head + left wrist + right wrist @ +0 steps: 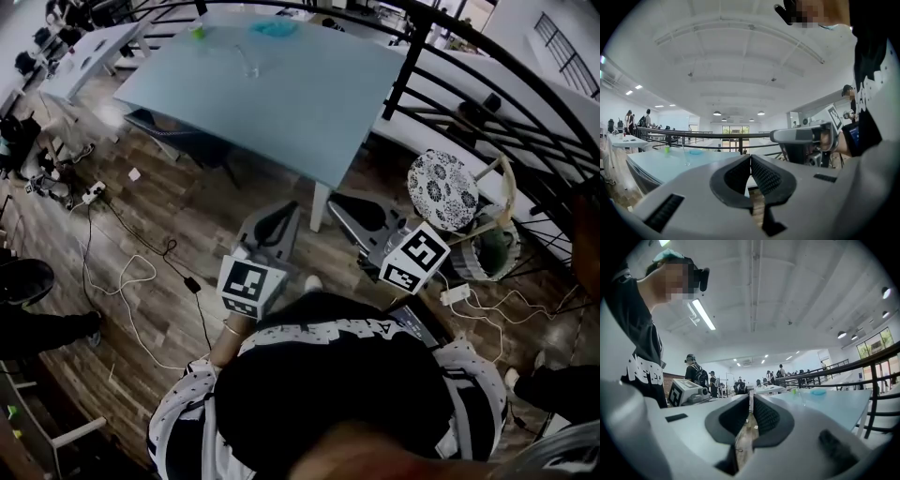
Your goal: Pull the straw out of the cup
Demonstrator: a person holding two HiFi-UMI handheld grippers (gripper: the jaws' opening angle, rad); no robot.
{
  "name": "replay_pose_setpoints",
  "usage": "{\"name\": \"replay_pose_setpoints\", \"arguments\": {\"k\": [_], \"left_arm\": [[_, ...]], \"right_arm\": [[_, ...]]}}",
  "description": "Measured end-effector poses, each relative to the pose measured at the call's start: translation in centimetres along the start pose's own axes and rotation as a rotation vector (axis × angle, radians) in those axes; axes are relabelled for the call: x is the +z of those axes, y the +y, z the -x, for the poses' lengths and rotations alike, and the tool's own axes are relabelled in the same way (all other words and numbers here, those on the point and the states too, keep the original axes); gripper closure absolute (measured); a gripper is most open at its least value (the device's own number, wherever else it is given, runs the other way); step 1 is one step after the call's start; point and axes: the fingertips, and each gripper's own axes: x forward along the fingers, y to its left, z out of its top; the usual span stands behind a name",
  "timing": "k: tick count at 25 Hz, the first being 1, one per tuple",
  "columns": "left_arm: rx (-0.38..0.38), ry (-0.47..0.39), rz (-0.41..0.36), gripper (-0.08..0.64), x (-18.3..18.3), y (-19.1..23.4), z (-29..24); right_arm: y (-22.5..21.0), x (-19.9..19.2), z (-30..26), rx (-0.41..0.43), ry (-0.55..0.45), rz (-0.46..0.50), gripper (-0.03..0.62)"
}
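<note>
The clear cup (251, 67) stands far off on the pale blue table (309, 112), and a thin straw rises from it. In the left gripper view the cup (686, 157) is small beyond the jaws; in the right gripper view it (802, 397) is faint on the tabletop. Both grippers are held close to the person's body, well short of the table. My left gripper (286, 211) (750, 157) is shut, with nothing between its pads. My right gripper (336, 200) (751, 399) also looks shut and holds nothing.
A green object (197, 31) and a blue plate (275, 28) sit at the table's far end. A black railing (441, 66) runs along the right. A patterned stool (442, 190) stands nearby. Cables (141, 272) lie on the wooden floor. People stand by white tables (768, 390).
</note>
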Motion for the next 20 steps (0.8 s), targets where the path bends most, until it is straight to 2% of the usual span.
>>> {"name": "replay_pose_setpoints", "arguments": {"k": [9, 20], "left_arm": [[0.005, 0.009, -0.009, 0.546, 0.6, 0.9, -2.1], [0.056, 0.003, -0.010, 0.546, 0.0, 3.9, -3.9]], "right_arm": [[-2.6, 0.8, -1.1, 0.014, -0.016, -0.007, 0.555], [-5.1, 0.5, -3.7, 0.058, -0.020, -0.005, 0.554]]}}
